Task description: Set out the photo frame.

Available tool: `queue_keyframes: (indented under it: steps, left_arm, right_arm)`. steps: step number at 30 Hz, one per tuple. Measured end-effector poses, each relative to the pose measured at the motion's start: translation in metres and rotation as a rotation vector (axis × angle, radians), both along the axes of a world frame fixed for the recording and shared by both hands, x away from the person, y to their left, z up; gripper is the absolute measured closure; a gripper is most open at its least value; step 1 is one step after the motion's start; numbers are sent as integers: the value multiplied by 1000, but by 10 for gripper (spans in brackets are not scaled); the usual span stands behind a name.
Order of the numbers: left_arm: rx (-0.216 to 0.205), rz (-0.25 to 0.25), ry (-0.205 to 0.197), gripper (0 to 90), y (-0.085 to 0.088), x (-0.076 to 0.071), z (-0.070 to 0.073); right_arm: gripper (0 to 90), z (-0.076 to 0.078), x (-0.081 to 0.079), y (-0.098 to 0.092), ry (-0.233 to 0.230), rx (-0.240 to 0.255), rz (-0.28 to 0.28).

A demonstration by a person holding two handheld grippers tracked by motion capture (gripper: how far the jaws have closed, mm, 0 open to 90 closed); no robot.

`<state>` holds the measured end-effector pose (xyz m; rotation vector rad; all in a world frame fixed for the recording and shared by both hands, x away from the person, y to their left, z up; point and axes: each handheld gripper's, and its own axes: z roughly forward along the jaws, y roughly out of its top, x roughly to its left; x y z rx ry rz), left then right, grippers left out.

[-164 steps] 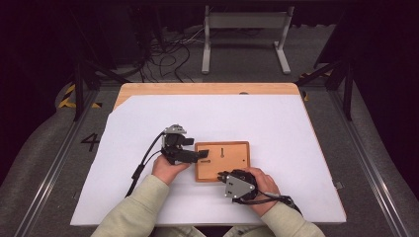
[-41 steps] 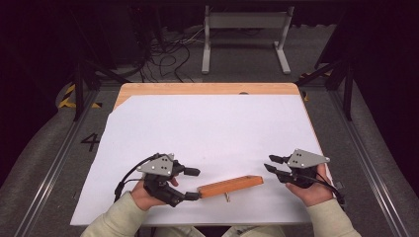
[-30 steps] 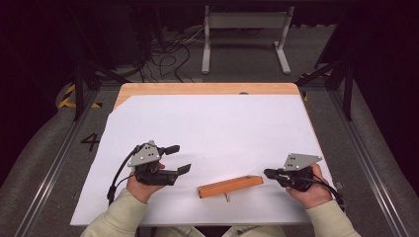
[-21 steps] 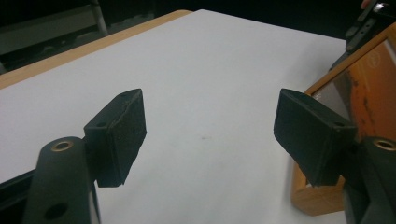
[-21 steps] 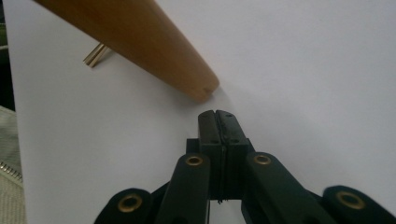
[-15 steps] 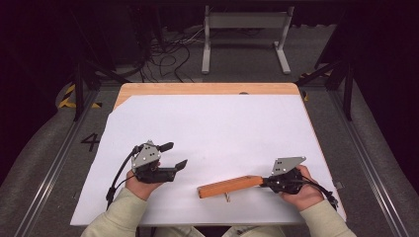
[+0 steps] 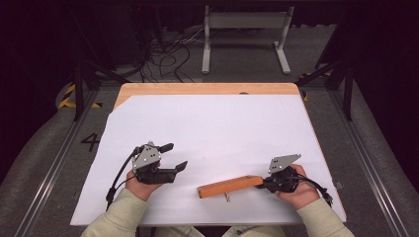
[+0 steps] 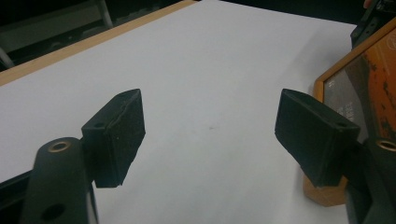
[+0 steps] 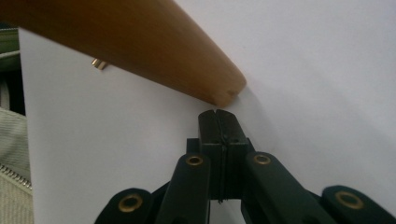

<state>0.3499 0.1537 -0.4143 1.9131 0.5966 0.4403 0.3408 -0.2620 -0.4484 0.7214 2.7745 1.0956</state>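
Observation:
A wooden picture frame (image 7: 230,186) stands on its long edge near the table's front, a small brass peg (image 9: 98,63) sticking out of its near side. My left gripper (image 7: 177,156) rests a short way left of the frame, open, with nothing between its pads (image 8: 119,135); the frame's corner (image 8: 355,93) shows just past the right-hand jaw. My right gripper (image 7: 265,182) is shut on nothing. Its joined tips (image 9: 217,114) point at the frame's rounded right end (image 9: 224,91), touching it or nearly so.
White paper (image 7: 222,128) covers the wooden table (image 7: 207,89). Both forearms in pale sleeves (image 7: 118,212) come over the front edge. Cables and a metal stand (image 7: 244,24) lie on the floor beyond the far edge.
The frame, once flat, now stands on edge. My left gripper let go of its left end and drew back left. My right gripper sank and slid left to the frame's right end.

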Motion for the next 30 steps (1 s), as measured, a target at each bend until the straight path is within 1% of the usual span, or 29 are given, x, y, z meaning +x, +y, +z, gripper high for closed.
queue_keyframes:
  steps: [1, 2, 4, 5, 10, 11, 13, 16, 24, 26, 30]
  left_arm:
    - [0, 1, 3, 245, 0, 0, 0]
    - [0, 2, 4, 245, 0, 0, 0]
    - [3, 2, 5, 244, 0, 0, 0]
    - [1, 2, 4, 243, 0, 0, 0]
    - [3, 1, 5, 242, 0, 0, -1]
    - [3, 1, 4, 242, 0, 0, -1]
    - [6, 0, 4, 242, 0, 0, -1]
    - [5, 0, 5, 242, -1, 0, -1]
    - [12, -1, 5, 241, -1, 1, -2]
    - [10, 2, 6, 241, -1, 0, -2]
    - [15, 5, 12, 240, -2, 1, -4]
  right_arm:
    - [900, 0, 0, 0, 10, 1, 5]
    - [900, 1, -1, 1, 15, -3, 15]
    - [900, 1, -2, 1, 21, -9, 18]
    - [900, 2, -4, 3, 33, -18, 31]
    - [900, 4, -4, 6, 20, -2, 37]
    - [900, 4, -4, 7, 9, 5, 30]
    - [900, 5, -3, 9, 5, 0, 22]
    - [900, 4, -1, 9, 4, 9, -1]
    - [900, 4, 10, 9, -6, 53, -79]
    - [900, 4, 14, 9, -8, 67, -91]
    - [900, 4, 20, 12, -2, 74, -103]
